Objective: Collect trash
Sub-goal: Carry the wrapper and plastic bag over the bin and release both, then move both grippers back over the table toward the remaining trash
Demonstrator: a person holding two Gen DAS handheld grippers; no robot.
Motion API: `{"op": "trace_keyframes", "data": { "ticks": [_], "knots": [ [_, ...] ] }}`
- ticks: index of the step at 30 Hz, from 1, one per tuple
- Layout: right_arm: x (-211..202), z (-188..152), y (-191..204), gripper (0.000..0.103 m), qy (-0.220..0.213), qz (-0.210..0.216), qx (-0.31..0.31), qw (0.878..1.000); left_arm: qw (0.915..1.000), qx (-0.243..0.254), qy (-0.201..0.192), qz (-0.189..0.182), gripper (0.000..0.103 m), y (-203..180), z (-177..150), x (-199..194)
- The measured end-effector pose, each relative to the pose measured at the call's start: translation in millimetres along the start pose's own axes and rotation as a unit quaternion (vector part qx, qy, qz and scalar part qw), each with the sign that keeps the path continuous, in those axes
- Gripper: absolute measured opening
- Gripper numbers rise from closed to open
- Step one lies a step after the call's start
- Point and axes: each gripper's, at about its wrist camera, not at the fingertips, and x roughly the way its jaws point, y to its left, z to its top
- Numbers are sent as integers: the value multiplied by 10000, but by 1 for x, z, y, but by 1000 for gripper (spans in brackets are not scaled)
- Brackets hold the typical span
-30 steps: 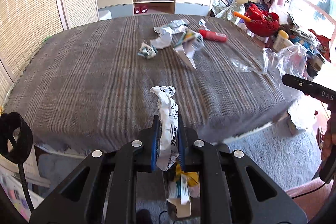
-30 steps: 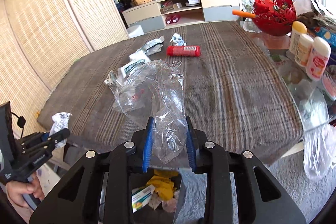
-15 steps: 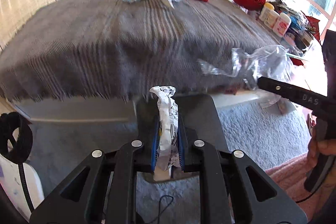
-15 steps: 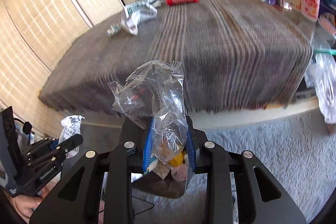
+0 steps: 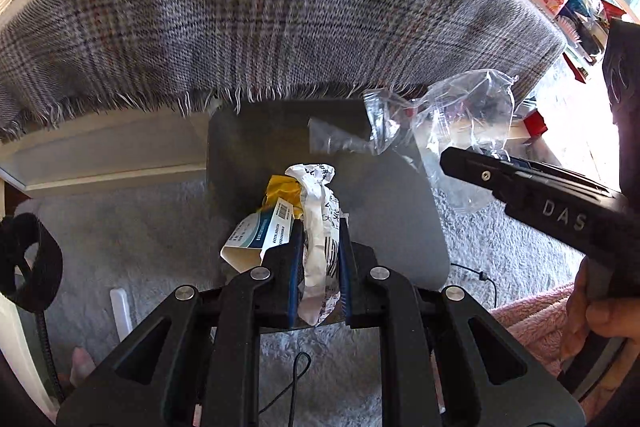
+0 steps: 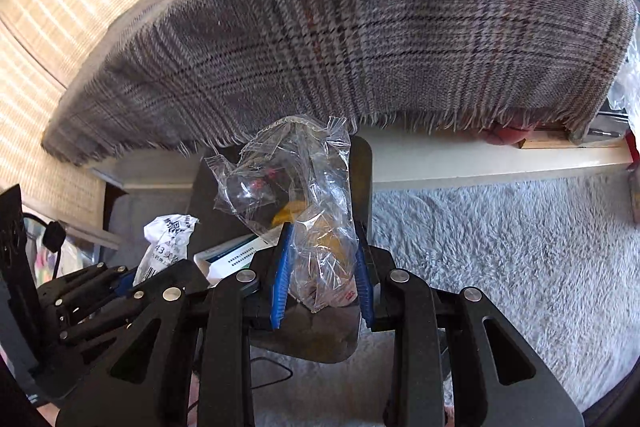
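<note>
- Left wrist view: left gripper (image 5: 319, 251) pinching a crumpled white printed wrapper (image 5: 320, 227) between blue pads, directly above the open grey bin (image 5: 400, 227).
- Inside the bin: a white-and-teal carton (image 5: 256, 235) and yellow trash (image 5: 282, 189), near the bin's left wall.
- Right gripper (image 5: 472, 163) visible at the right, above the bin's right rim, held by a hand (image 5: 596, 323).
- Right wrist view: right gripper (image 6: 322, 267) clamped on a crumpled clear plastic bag (image 6: 296, 179), over the bin (image 6: 362, 163).
- Bin on the pale shaggy rug (image 6: 500, 247), just below the fringed front edge of the grey plaid tablecloth (image 6: 340, 35).
</note>
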Motion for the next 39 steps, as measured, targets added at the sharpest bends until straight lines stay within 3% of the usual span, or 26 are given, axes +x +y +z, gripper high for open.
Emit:
{"op": "trace_keyframes", "data": {
  "ticks": [5, 12, 17, 21, 23, 27, 29, 32, 39],
  "knots": [
    [8, 0, 2, 32, 36, 104, 111, 9999, 10000, 20, 71, 17, 16, 0, 0, 5],
    [5, 6, 7, 45, -49, 169, 162, 9997, 9999, -68, 83, 43, 18, 4, -2, 7],
    [-1, 9, 10, 63, -156, 54, 187, 9997, 9999, -87, 26, 130, 45, 11, -4, -1],
    [-9, 13, 6, 87, -306, -127, 251, 9991, 9997, -136, -69, 165, 62, 16, -2, -13],
    [-14, 13, 3, 96, -374, -154, 304, 9987, 9996, -132, -157, 207, 77, 17, -2, -19],
    [-22, 14, -5, 98, -461, -63, 355, 9983, 9992, -137, -275, 245, 90, 19, -1, -31],
    [-27, 15, -5, 100, -524, -13, 343, 9980, 9993, -255, -241, 88, 94, 21, 1, -38],
    [-40, 18, -5, 100, -628, 23, 283, 9976, 9988, -349, -312, -104, 95, 23, 3, -54],
    [-84, 39, -8, 100, -1003, -68, 102, 9949, 9972, -284, -691, 2, 95, 24, 28, -101]
  ]
}}
